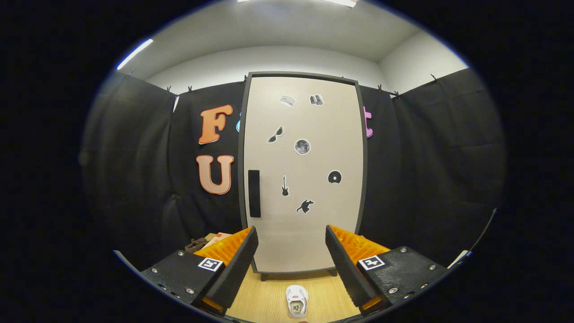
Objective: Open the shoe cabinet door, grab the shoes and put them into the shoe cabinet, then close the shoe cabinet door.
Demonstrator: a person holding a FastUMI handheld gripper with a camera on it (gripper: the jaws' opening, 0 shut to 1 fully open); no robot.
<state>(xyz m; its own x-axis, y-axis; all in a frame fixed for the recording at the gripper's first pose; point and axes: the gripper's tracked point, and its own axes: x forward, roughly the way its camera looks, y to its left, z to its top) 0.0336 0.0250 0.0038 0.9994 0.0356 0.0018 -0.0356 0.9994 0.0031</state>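
Note:
A tall light-coloured shoe cabinet (302, 175) with a dark frame stands straight ahead against the booth wall. Its door is closed, with a black vertical handle (254, 193) on the left side and several small stickers on the front. A white shoe (297, 300) lies on the wooden floor (264, 298) in front of the cabinet, down between my two fingers and below them. My gripper (291, 240) is open and holds nothing, and it points at the lower part of the door from a distance.
Black cloth walls close in on both sides of the cabinet. Small brownish items and a box (208, 242) lie on the floor left of the cabinet, behind my left finger. The cabinet stands on short feet.

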